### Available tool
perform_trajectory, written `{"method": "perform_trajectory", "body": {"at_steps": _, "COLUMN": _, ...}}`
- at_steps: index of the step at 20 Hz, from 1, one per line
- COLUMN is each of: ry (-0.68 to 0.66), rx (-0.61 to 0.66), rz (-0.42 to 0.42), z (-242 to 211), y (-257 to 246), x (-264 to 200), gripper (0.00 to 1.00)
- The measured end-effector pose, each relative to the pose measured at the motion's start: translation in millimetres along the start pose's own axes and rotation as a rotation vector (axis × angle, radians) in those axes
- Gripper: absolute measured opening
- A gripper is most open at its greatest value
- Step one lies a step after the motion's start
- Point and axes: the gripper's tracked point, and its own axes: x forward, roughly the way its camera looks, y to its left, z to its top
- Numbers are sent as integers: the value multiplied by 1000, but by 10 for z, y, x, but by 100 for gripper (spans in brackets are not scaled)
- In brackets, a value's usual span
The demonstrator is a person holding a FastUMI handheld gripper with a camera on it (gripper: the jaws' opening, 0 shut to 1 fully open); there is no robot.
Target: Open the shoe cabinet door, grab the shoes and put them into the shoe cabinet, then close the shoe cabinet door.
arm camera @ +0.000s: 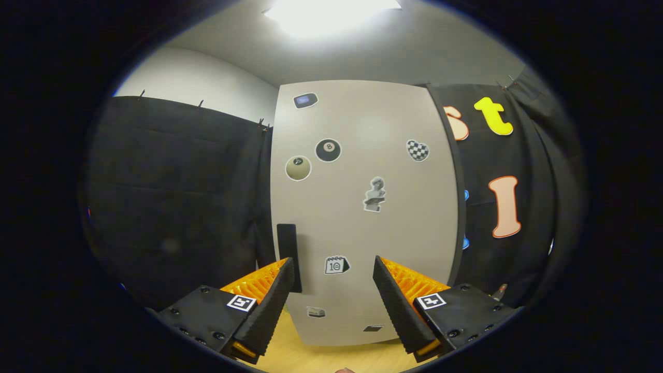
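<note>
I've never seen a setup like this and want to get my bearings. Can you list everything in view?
Cabinet door: one, pale grey, closed, straight ahead beyond the tongs.
Handle: one, black, on the door's left edge, just beyond the left finger.
Stickers: about nine, mostly black, white and grey, scattered over the door.
Floor: light wood, below the door.
Ceiling light: one, white, overhead.
Wall: white, behind the cloth at left.
Tongs: one pair, open, empty, fingers apart, facing the door.
</note>
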Motion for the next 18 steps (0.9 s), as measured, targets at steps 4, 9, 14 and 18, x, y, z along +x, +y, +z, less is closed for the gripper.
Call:
{"method": "perform_trajectory", "body": {"at_steps": 4, "ry": -10, "rx": -8, "rz": -118, "z": 78, "y": -560, "x": -481, "gripper": 96}}
{"method": "perform_trajectory", "body": {"at_steps": 9, "ry": -5, "rx": 13, "rz": -271, "z": 89, "y": -1276, "x": -1014, "gripper": 96}}
{"method": "perform_trajectory", "body": {"at_steps": 14, "ry": 14, "rx": 11, "rz": -398, "z": 27, "y": -1831, "x": -1552, "gripper": 96}}
{"method": "perform_trajectory", "body": {"at_steps": 18, "ry": 33, "rx": -17, "rz": -453, "z": -27, "y": -2050, "x": -1828, "gripper": 96}}
